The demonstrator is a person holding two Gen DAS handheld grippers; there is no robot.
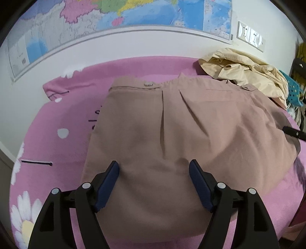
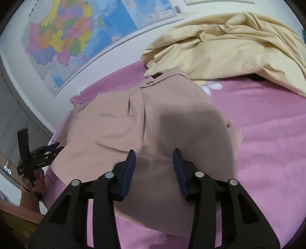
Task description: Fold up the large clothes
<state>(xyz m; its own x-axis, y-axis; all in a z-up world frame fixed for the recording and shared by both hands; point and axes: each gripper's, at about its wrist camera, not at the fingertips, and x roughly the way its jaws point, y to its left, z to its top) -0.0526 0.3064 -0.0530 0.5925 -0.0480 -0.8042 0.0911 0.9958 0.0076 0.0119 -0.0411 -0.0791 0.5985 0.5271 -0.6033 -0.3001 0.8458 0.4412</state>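
Note:
Dusty-brown trousers (image 1: 172,124) lie folded on the pink bed cover (image 1: 63,115), waistband and metal button (image 1: 148,83) toward the wall. My left gripper (image 1: 154,165) hovers over their near end, jaws wide open, flat cloth beneath and nothing pinched. In the right wrist view the same trousers (image 2: 133,124) spread out. My right gripper (image 2: 154,153) sits low over their near edge with a narrower gap. A slight ridge of cloth lies between its blue pads (image 2: 130,166), which do not press on it. The left gripper (image 2: 51,149) shows at the trousers' left edge, held by a hand (image 2: 37,183).
A crumpled cream garment (image 2: 220,47) is piled at the back right of the bed, touching the waistband. A wall map (image 1: 133,15) and sockets (image 1: 250,36) are behind. A teal basket (image 1: 293,90) stands at the right. The right gripper's tip (image 1: 292,131) reaches in from the right.

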